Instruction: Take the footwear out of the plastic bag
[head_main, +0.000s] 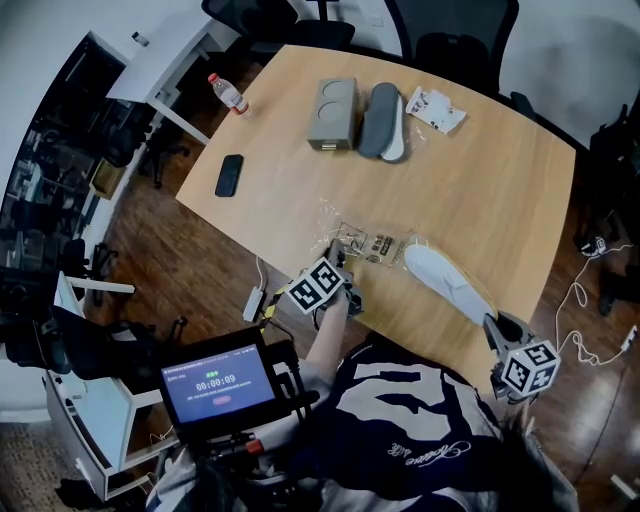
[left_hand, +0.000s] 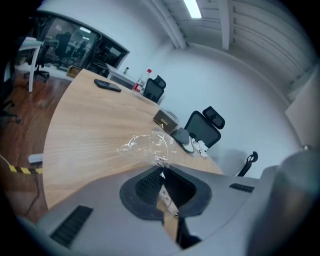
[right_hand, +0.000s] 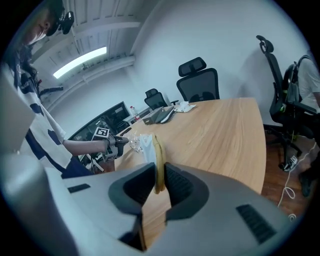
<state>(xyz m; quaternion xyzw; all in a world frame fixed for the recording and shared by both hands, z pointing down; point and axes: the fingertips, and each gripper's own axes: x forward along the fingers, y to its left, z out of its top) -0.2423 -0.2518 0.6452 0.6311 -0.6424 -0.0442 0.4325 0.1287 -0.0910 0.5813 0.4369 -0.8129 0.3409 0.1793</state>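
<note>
A clear plastic bag (head_main: 365, 243) lies crumpled near the table's front edge. My left gripper (head_main: 341, 262) is shut on the bag's near edge; in the left gripper view the film (left_hand: 145, 142) runs into the closed jaws (left_hand: 161, 172). A white slipper (head_main: 447, 280) lies to the right of the bag, with its toe end at the bag's mouth. My right gripper (head_main: 497, 325) is shut on the slipper's heel end. In the right gripper view the thin slipper (right_hand: 158, 159) stands on edge between the pads of my right gripper (right_hand: 158, 180), and the left gripper (right_hand: 107, 141) shows beyond it.
At the table's far side lie a grey slipper (head_main: 383, 120), a grey box (head_main: 334, 112) and a printed packet (head_main: 435, 108). A black phone (head_main: 229, 175) and a bottle (head_main: 229, 93) are at the left. Office chairs (head_main: 455, 45) stand around the table (head_main: 500, 180). A screen (head_main: 220, 380) sits at my chest.
</note>
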